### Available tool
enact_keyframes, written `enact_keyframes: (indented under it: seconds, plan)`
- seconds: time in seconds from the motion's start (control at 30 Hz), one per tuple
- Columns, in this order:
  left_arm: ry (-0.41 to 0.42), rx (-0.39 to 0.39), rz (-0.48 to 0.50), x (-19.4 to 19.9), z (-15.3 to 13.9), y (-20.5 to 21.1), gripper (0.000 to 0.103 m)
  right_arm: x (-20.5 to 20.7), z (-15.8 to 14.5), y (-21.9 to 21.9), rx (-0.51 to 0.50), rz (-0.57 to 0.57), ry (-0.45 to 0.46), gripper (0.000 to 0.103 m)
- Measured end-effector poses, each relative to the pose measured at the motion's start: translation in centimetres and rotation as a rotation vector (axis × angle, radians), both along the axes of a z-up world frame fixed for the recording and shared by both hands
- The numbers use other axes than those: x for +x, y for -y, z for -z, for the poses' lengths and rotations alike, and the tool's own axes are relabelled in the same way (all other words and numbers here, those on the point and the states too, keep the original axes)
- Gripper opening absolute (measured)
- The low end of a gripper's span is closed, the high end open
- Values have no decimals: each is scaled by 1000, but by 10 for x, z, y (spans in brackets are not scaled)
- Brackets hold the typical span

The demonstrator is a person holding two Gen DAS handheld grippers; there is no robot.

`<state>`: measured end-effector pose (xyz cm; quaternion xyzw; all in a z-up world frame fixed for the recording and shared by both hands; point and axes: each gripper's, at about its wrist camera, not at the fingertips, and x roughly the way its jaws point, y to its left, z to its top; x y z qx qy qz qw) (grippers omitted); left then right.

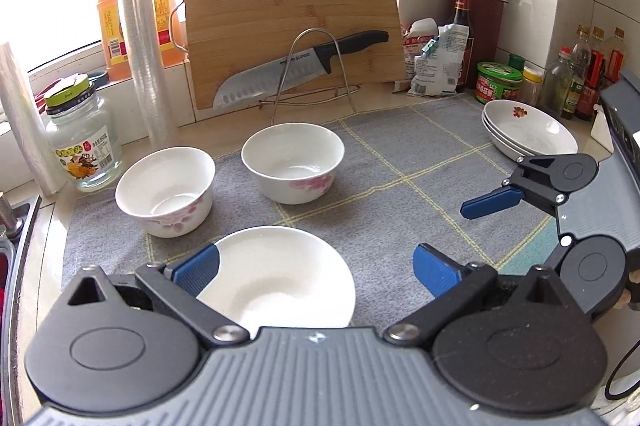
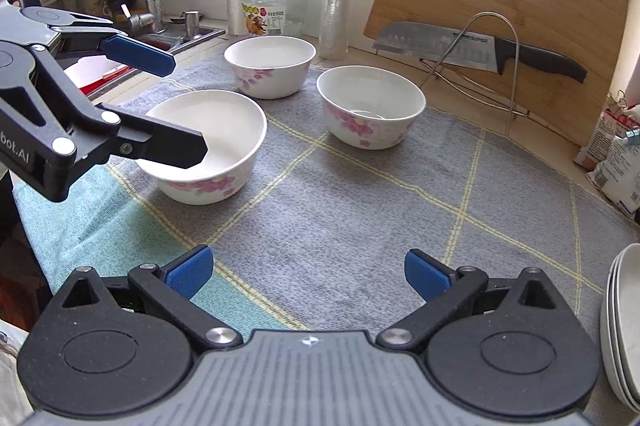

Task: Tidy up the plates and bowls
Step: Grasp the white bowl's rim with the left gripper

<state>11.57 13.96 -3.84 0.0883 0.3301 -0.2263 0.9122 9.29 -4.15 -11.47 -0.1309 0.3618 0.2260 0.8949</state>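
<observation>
The near bowl sits on the grey mat, closest to the left gripper. That gripper's jaws stand wide apart, and its left pad looks to lie at or just inside the bowl's rim. In the right wrist view one black finger does reach over the rim into the bowl, though whether it touches the wall I cannot tell from either angle. Two more bowls stand behind: one to the left near the glass jar, one in the middle in front of the cutting board and its knife. The plates are already stacked at the mat's far right corner.

The step in hand seems to be taking the near bowl by its rim, likely to nest it with the others. To do it well, bring one pad inside the wall and one outside, seat them low enough to bite on the wall rather than the lip, then close squarely — glazed ware slips if pinched at a slant. Lift straight before moving across, so the bowl clears its neighbours.

The right gripper hangs over bare mat, jaws apart and empty, well clear of the bowls — it can wait there.
</observation>
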Motion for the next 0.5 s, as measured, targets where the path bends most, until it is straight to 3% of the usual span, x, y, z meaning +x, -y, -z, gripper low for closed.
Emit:
enact_keyframes:
  seconds: [0.4,0.5]
  plan:
    - [-122,24,-36,49,20,-47,100,14,6,-64,6,-122,13,103]
    - [-153,16,-27,58,26,-51,92,20,10,-74,10,-127,7,103]
